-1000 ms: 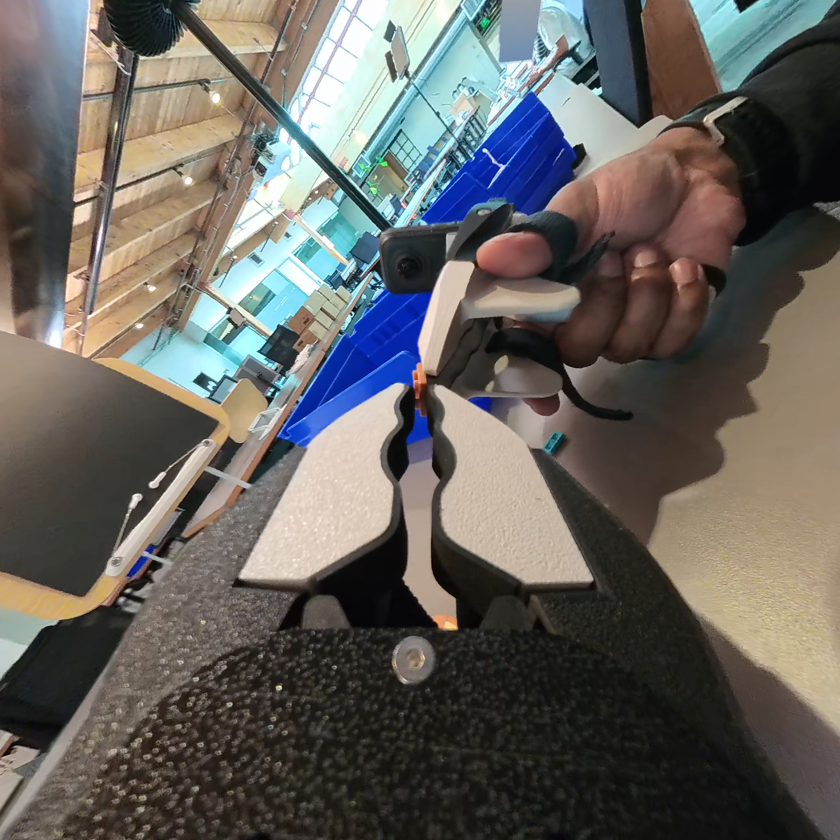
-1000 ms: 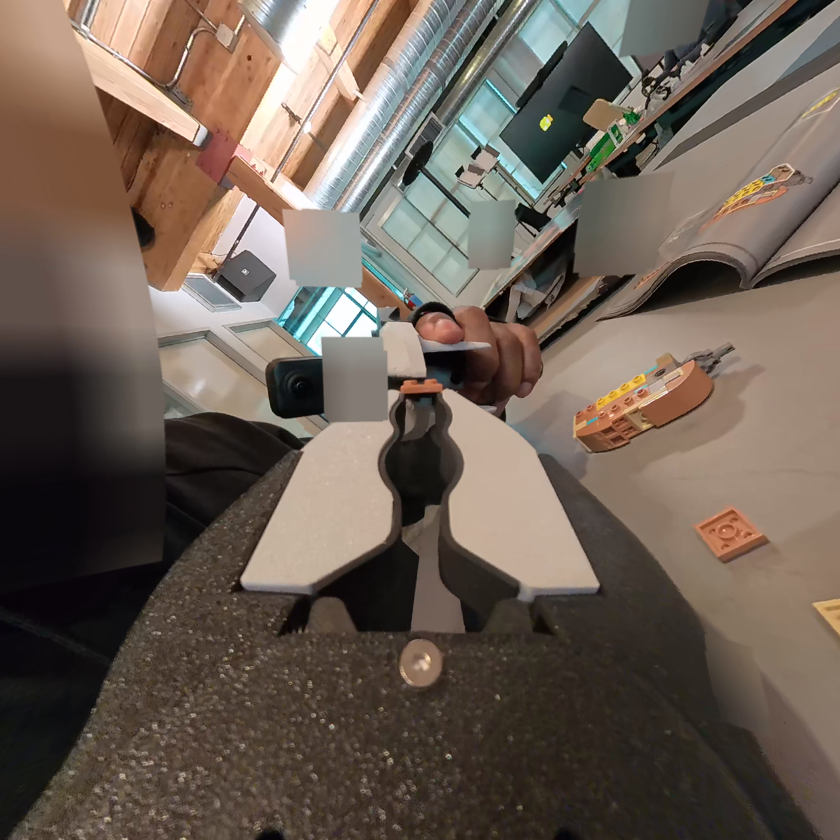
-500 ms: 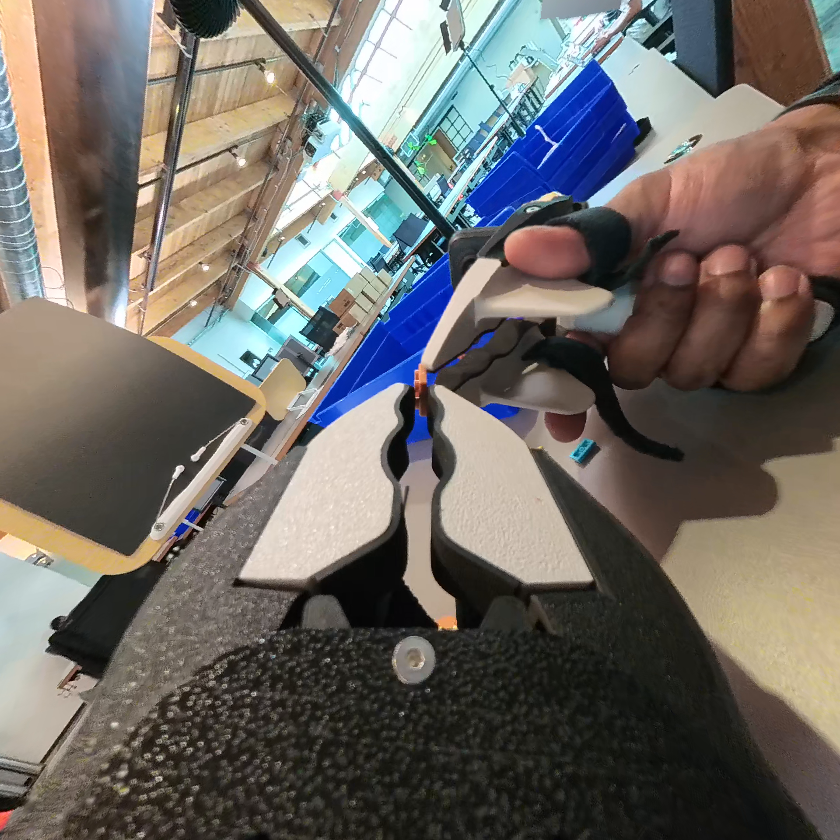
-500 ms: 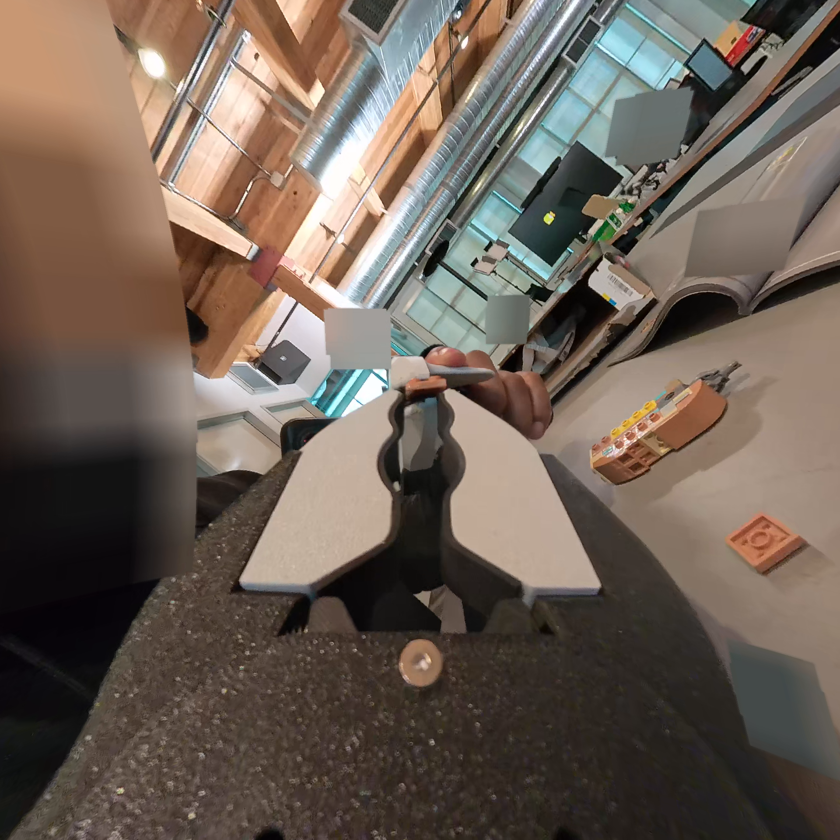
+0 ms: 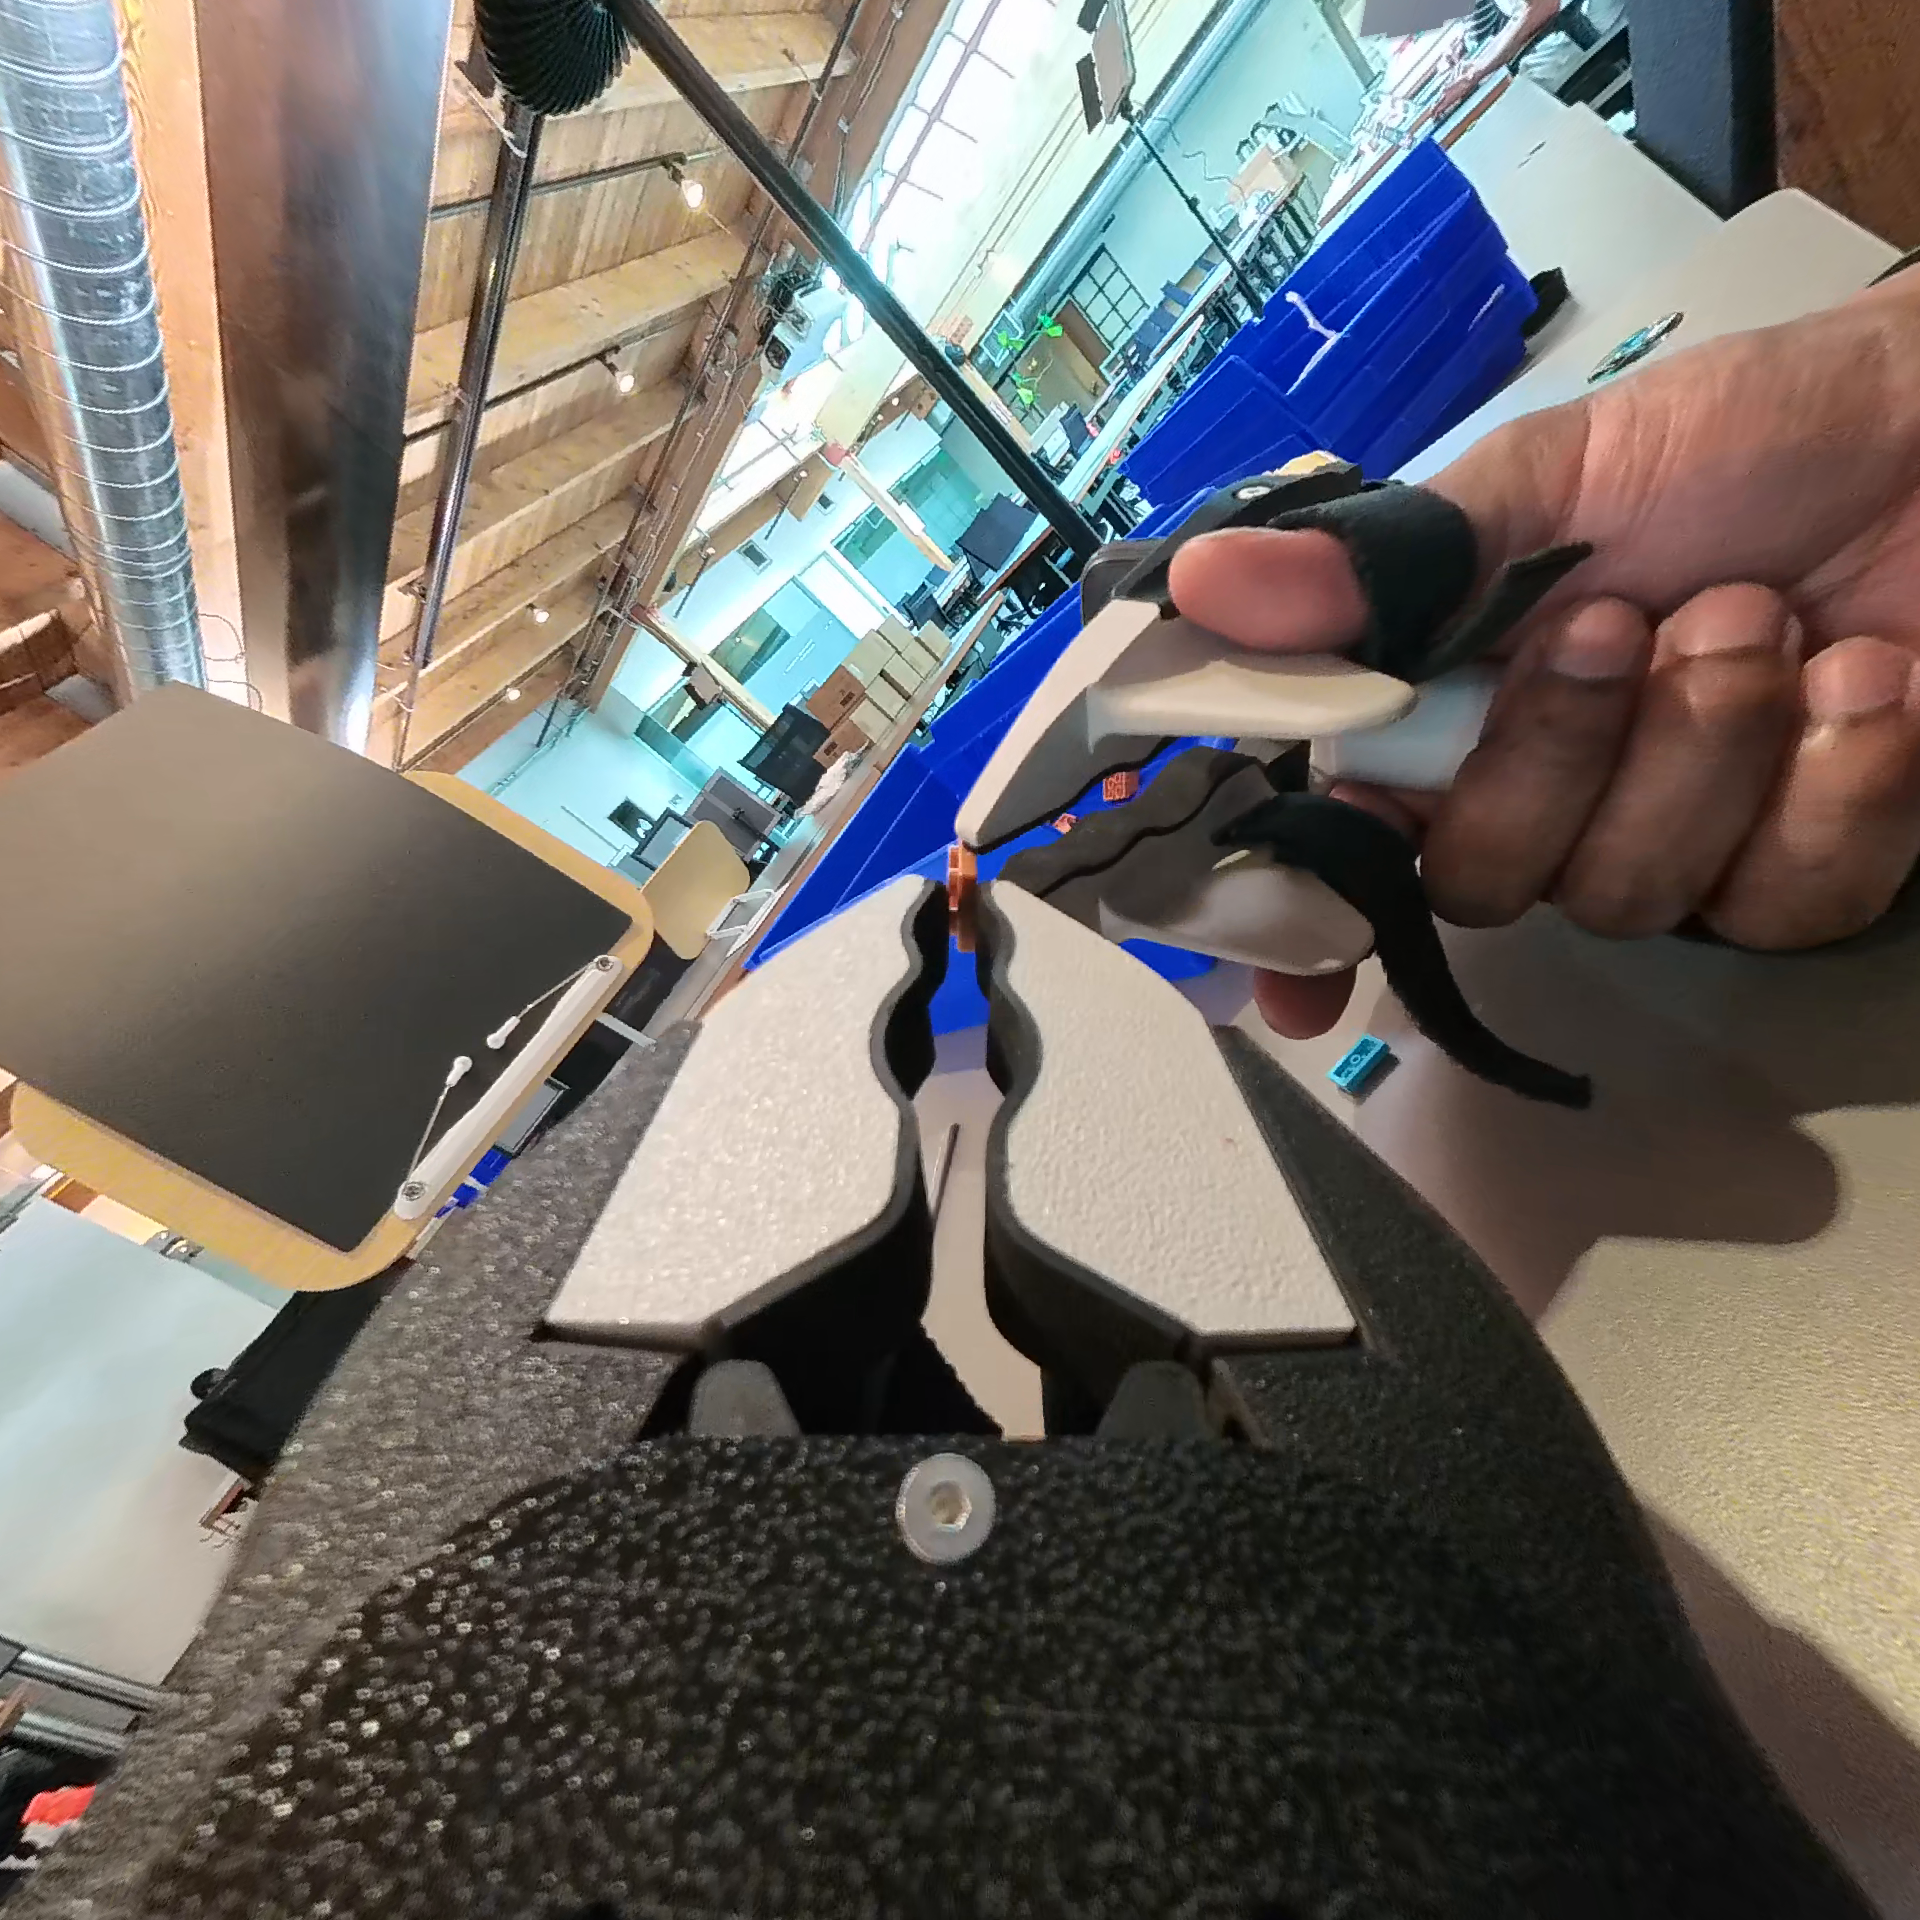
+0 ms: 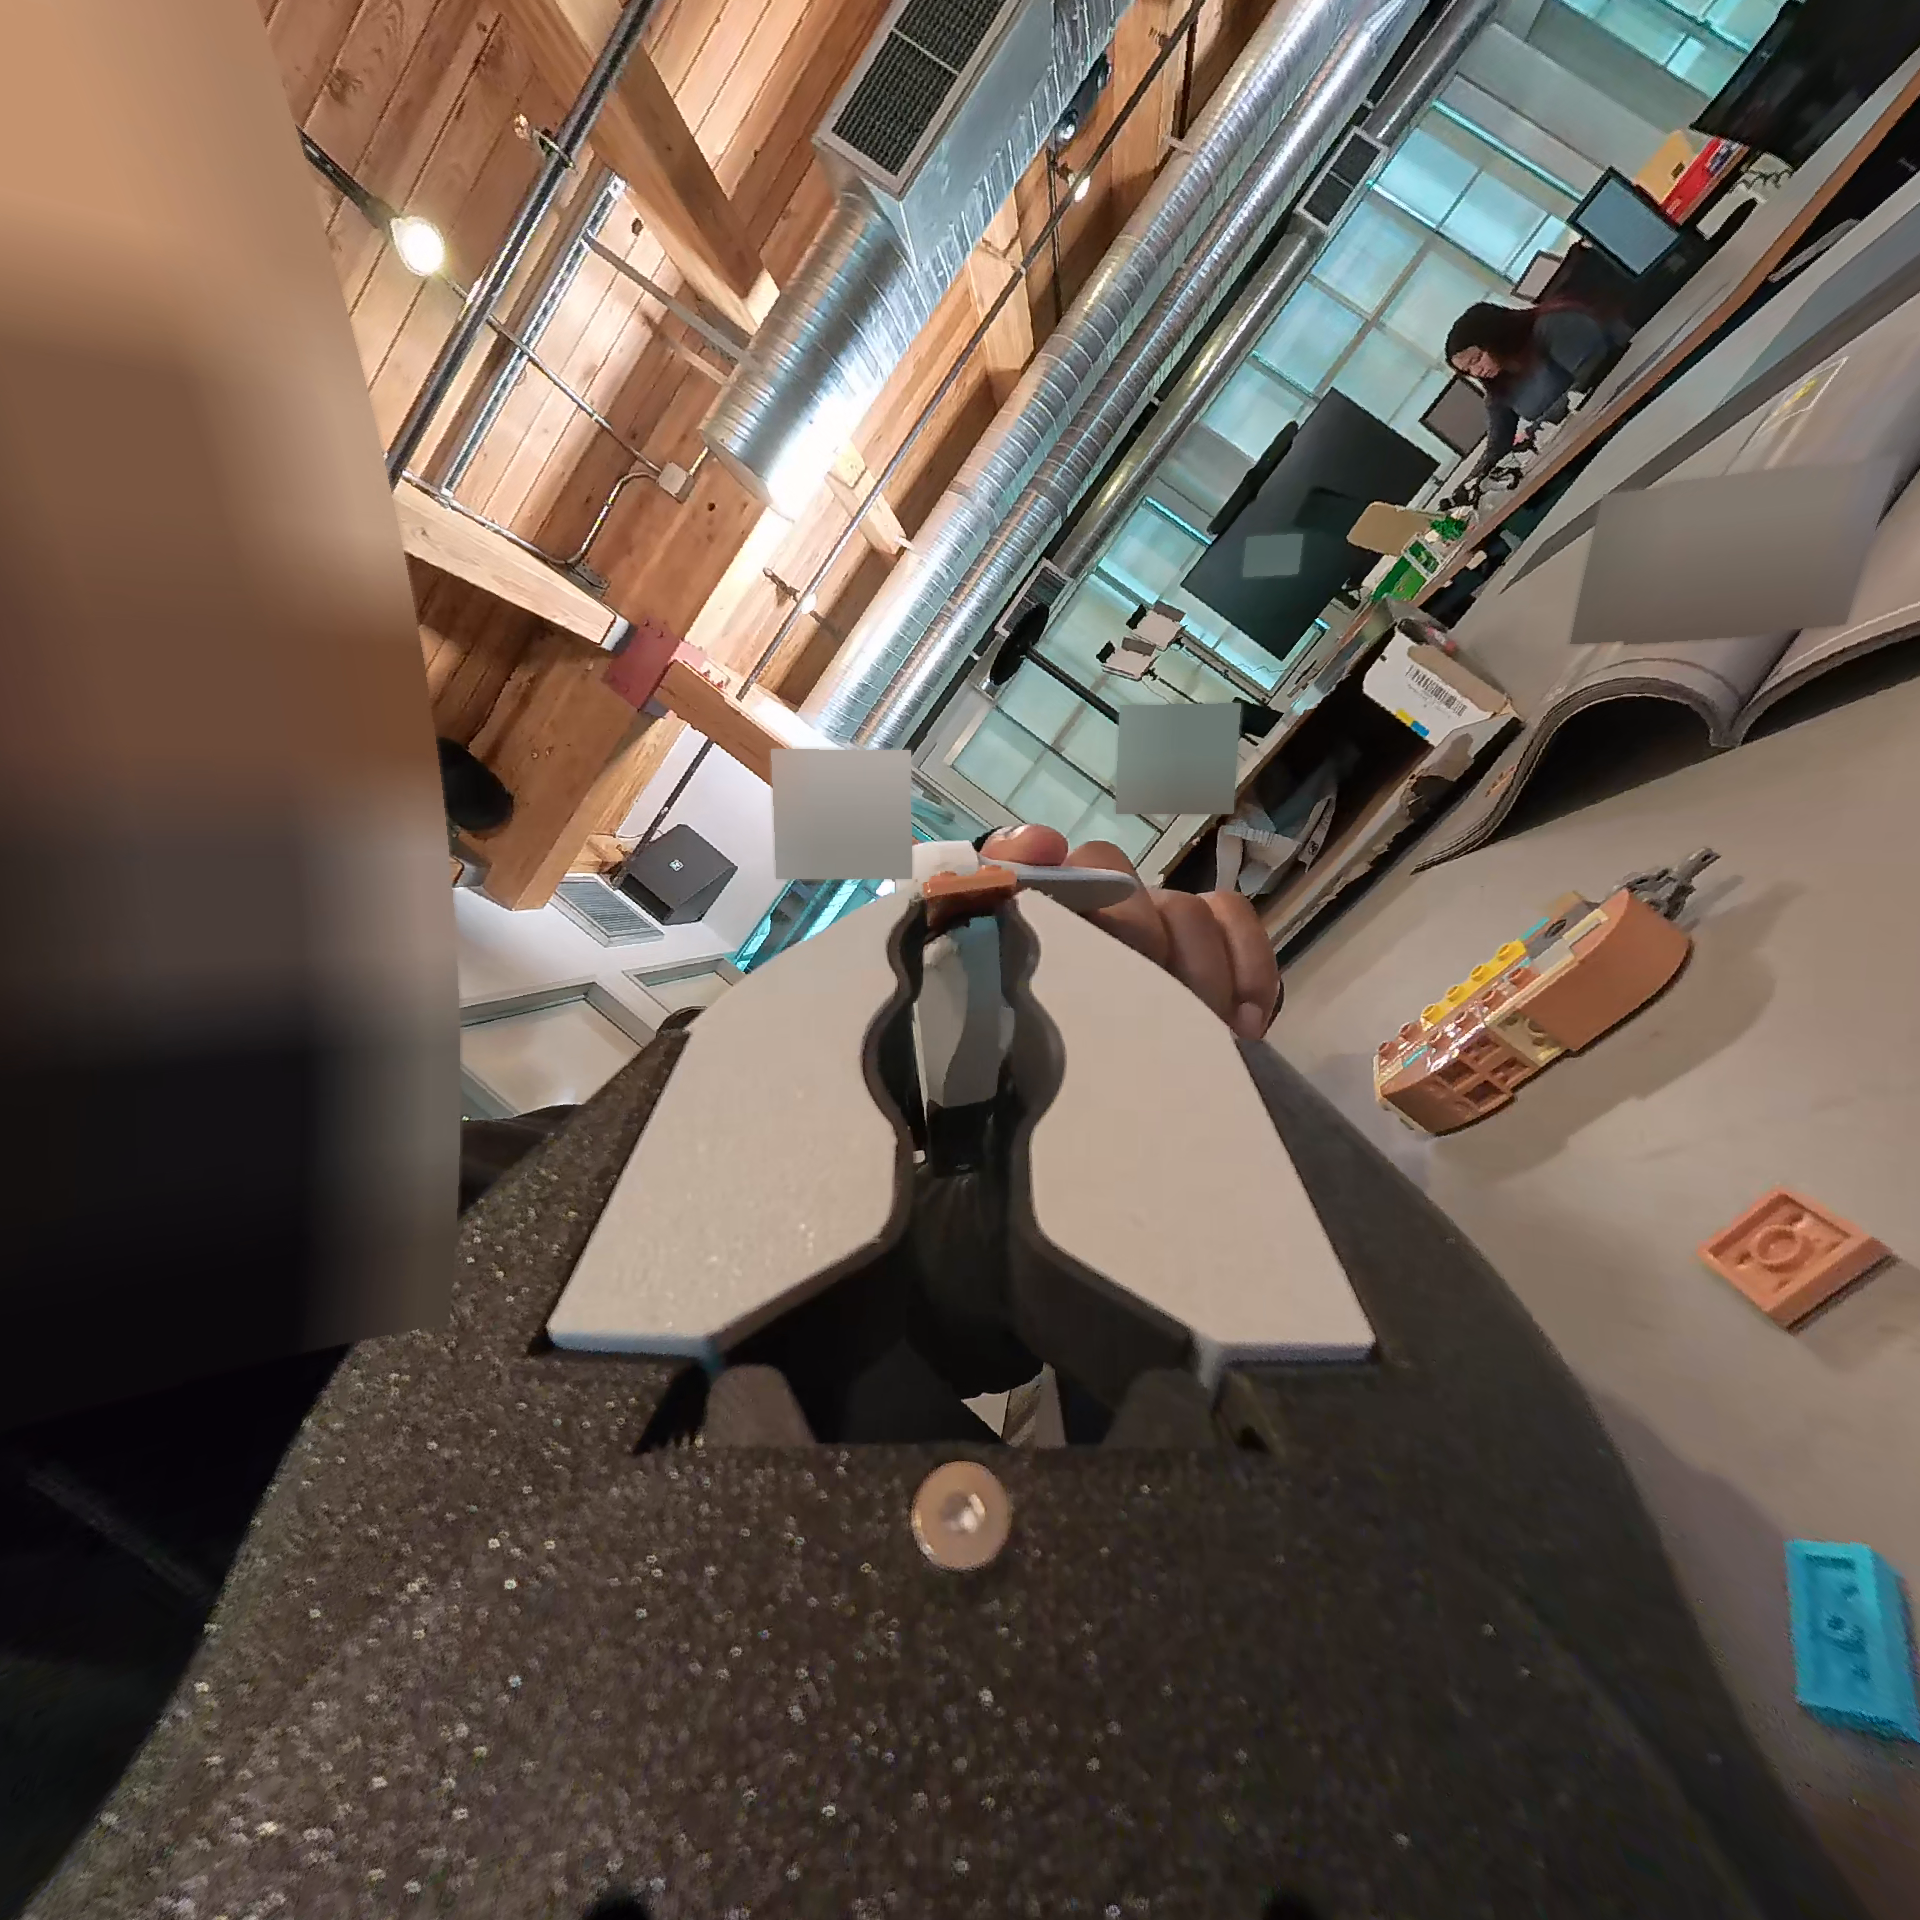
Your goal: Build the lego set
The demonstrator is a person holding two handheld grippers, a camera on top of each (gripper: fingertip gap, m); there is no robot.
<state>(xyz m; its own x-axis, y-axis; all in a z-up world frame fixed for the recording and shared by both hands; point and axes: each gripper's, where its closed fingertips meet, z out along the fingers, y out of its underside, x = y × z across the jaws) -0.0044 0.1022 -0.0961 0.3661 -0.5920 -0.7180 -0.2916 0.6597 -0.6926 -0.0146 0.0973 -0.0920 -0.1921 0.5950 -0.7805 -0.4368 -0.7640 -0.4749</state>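
Observation:
A small brown Lego plate sits pinched edge-on between the tips of my left gripper, held up above the grey table. My right gripper, held by a hand, meets the same plate tip to tip. In the right wrist view the plate spans the narrow gap at my right gripper's tips, with the left gripper and its hand just beyond. Both pairs of jaws stand nearly closed on the plate. A partly built brown hull model lies on the table.
A tan square plate and a blue piece lie on the table at the right. An open instruction booklet lies behind the model. A small blue piece lies near the hand. Blue bins stand behind.
Both grippers have tilted further upward with the brown plate still between their tips. The right gripper and its hand now sit closer and larger in the left wrist view.

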